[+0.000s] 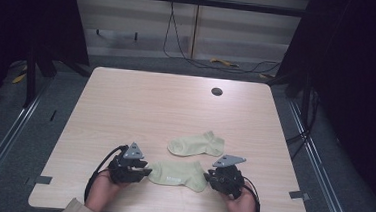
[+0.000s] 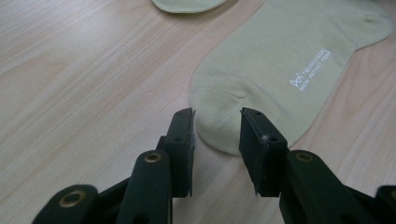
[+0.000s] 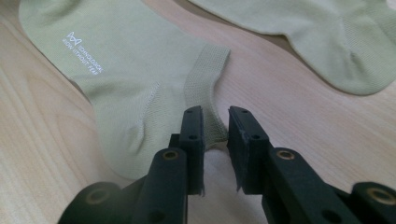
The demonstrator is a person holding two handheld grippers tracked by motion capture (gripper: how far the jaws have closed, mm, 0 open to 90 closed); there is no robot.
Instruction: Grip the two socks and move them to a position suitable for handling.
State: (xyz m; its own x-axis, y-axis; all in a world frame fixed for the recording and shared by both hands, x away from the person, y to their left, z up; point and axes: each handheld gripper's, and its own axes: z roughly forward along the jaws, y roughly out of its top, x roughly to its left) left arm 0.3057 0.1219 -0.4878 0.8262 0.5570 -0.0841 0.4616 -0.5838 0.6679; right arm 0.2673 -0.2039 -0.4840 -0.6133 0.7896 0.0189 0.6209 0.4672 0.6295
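near sock: toe tip lying under the left tool, contact unclear | far sock: running off the top edge | near sock cuff: corner hiding behind right tool, grip unclear | sock print: showing too small to read

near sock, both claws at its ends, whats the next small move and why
Probably close both claws a little more to pinch it. The left claw straddles the toe edge of the near sock and the right claw straddles its cuff, but a gap shows at each, so neither seems to grip yet. Lifting now would likely leave it on the table.
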